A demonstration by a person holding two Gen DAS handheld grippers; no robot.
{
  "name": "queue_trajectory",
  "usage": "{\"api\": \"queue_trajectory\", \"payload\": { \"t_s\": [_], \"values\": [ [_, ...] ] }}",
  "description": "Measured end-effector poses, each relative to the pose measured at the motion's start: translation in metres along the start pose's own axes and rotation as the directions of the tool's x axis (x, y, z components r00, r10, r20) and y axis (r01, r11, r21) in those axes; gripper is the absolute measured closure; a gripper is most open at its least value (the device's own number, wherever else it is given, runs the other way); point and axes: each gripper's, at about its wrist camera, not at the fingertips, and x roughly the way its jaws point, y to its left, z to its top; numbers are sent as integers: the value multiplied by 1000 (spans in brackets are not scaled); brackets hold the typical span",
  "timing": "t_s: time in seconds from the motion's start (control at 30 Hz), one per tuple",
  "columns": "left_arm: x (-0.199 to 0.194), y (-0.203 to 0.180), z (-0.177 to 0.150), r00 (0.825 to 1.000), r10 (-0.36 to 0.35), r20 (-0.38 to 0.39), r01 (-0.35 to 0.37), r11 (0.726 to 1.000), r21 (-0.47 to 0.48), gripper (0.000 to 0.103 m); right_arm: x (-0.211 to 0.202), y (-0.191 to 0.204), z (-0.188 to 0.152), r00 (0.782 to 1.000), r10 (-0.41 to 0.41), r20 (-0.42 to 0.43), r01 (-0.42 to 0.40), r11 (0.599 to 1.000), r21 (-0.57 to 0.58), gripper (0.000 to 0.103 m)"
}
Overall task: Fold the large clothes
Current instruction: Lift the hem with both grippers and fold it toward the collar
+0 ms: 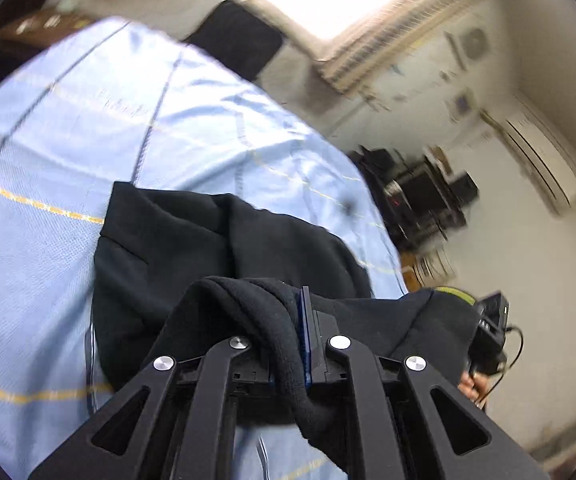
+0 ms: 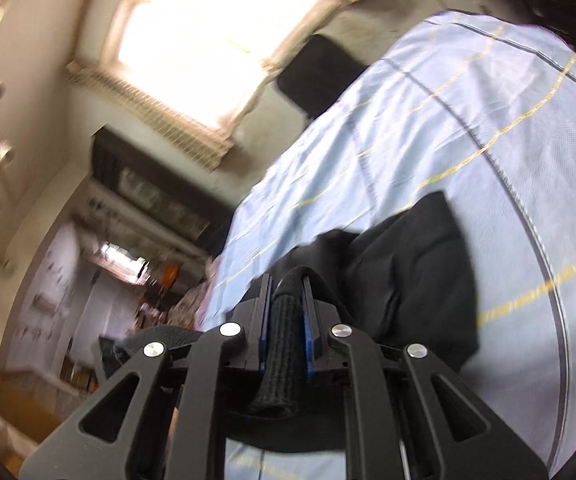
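A large black garment (image 1: 208, 248) lies on a light blue cloth with yellow and dark lines (image 1: 68, 140). My left gripper (image 1: 284, 312) is shut on a thick bunched edge of the black garment, which drapes over the left finger. In the right wrist view, my right gripper (image 2: 286, 284) is shut on a ribbed black edge (image 2: 284, 344) of the same garment (image 2: 419, 260), which trails onto the blue cloth (image 2: 467, 120). The right gripper and the hand holding it show at the far right of the left wrist view (image 1: 487, 328).
A bright window (image 2: 216, 40) fills the far wall. A black cushion-like object (image 1: 240, 36) sits at the far end of the blue cloth. Dark equipment (image 1: 423, 196) and an air conditioner (image 1: 543, 160) stand to the right. Shelves (image 2: 148, 208) stand to the left.
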Motion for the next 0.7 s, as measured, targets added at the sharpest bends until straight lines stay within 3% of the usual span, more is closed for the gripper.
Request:
{"api": "queue_trajectory", "payload": {
  "t_s": [0.2,0.33,0.4,0.47,0.5,0.53,0.57,0.63,0.7],
  "values": [
    [52,57,15,999,28,-33,-32,988,-151,91,65,-44,15,995,-102,-16,103,990,100,89],
    [59,65,18,999,18,-38,-23,991,-130,90,91,-71,12,990,-123,-67,130,985,117,89],
    [52,62,19,1000,0,-28,-3,995,-104,88,89,-72,14,993,-91,-71,99,989,111,85],
    [43,61,18,998,-56,-14,54,991,-119,72,80,-67,18,998,-24,-62,31,994,105,73],
    [35,61,19,996,-94,6,94,987,-131,65,73,-64,19,999,12,-50,-7,995,99,61],
    [23,60,20,991,-128,43,133,981,-141,48,68,-61,20,999,27,-35,-23,995,94,47],
    [14,57,18,989,-126,81,136,981,-140,30,58,-57,23,999,41,-1,-41,996,77,44],
    [-10,53,19,981,-88,175,110,987,-117,27,41,-48,29,996,70,57,-72,997,28,43],
    [-21,54,22,975,-83,205,107,988,-107,21,35,-46,33,995,56,84,-57,998,14,41]
  ]
}}
